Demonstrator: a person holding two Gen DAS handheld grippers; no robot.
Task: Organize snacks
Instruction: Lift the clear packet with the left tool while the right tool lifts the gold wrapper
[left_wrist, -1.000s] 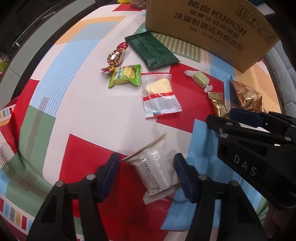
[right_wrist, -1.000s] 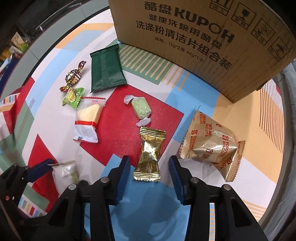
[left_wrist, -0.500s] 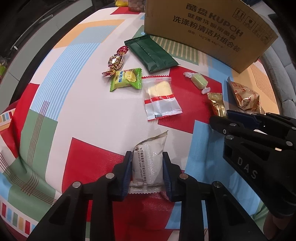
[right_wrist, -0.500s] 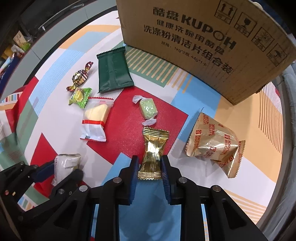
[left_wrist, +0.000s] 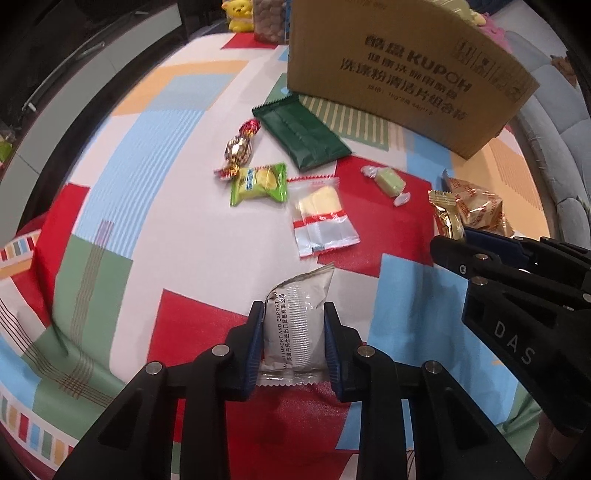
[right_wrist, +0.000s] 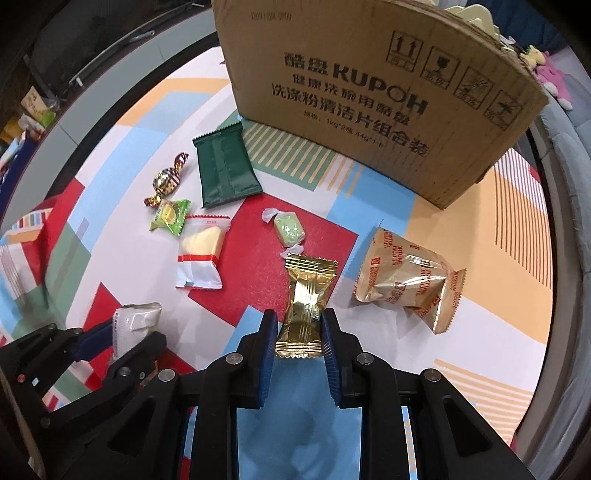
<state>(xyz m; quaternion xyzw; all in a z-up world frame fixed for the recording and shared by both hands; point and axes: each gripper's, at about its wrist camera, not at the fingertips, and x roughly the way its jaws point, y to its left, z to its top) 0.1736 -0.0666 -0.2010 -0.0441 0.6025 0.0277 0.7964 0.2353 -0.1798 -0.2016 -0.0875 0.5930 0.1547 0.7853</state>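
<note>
My left gripper (left_wrist: 294, 325) is shut on a grey-white snack packet (left_wrist: 297, 321), held just above the colourful tablecloth (left_wrist: 110, 229). My right gripper (right_wrist: 298, 328) is shut on a gold-wrapped candy (right_wrist: 308, 295), lifted a little over the cloth. It also shows in the left wrist view (left_wrist: 447, 216). On the cloth lie a dark green packet (right_wrist: 225, 170), a foil twist candy (right_wrist: 166, 181), a lime-green packet (right_wrist: 170, 216), a clear red-striped packet (right_wrist: 201, 254), a pale green wrapped candy (right_wrist: 288, 230) and a gold fortune-biscuit bag (right_wrist: 406, 280).
A large cardboard box (right_wrist: 369, 92) stands upright at the back of the cloth, just behind the snacks. A grey sofa (right_wrist: 569, 155) edges the right side. A yellow toy (left_wrist: 238, 16) and a jar (left_wrist: 267, 18) sit far behind.
Both grippers closed from open: the left onto the grey-white packet, the right onto the gold candy. Both have since risen slightly with their snacks.
</note>
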